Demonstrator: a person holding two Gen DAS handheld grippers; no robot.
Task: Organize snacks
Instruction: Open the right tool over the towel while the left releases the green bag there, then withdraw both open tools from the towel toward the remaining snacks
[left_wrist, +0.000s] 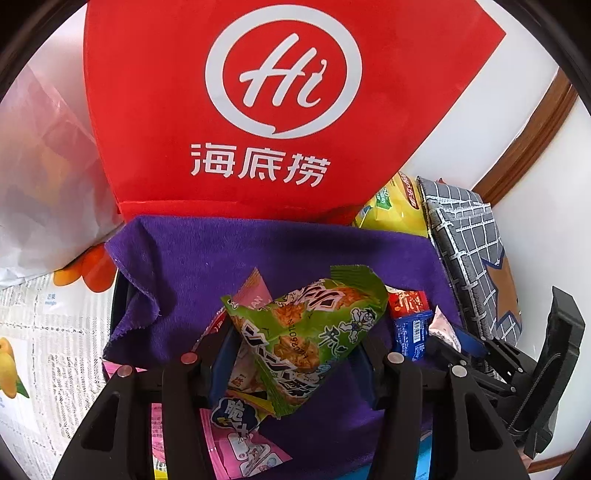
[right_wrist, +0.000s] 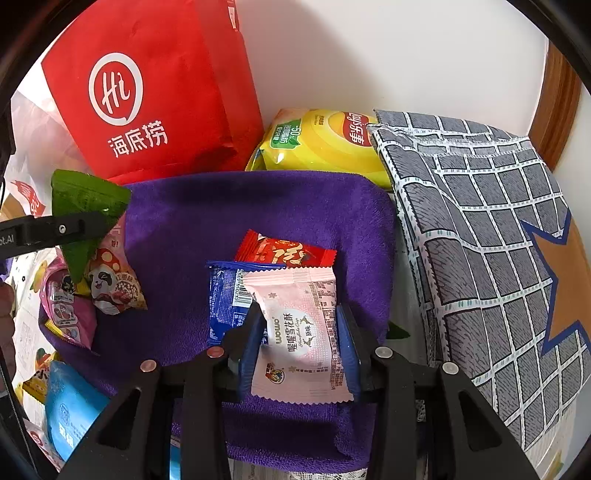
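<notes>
Left wrist view, far left: a translucent plastic bag (left_wrist: 40, 177) stands against the wall on a fruit-printed paper sheet (left_wrist: 48, 350). Next along, a red paper bag (left_wrist: 221, 110) with a white "Hi" logo stands upright behind a purple towel (left_wrist: 258, 258).

Centre: the left gripper (left_wrist: 295, 354) is closed on a green snack packet (left_wrist: 306, 332), which is pinched between the blue pads and raised off the towel, tilted. Beneath it lie a pink snack packet (left_wrist: 240, 450) and a panda-print packet (right_wrist: 114, 284), the latter clearer in the right wrist view, at the towel's left edge.

Right of centre: the right gripper (right_wrist: 301, 343) is clamped on a pale pink nougat packet (right_wrist: 303, 332), held flat just above or on the towel; contact cannot be determined. Touching it on the left is a blue packet (right_wrist: 225, 299), and a red packet (right_wrist: 284, 251) lies just behind both, overlapping the blue one.

Further right: a yellow chip bag (right_wrist: 325, 144) leans at the wall behind the towel, beside the red paper bag. Far right: a grey checked fabric bag (right_wrist: 480, 221) with an orange star patch lies touching the towel's right edge.
</notes>
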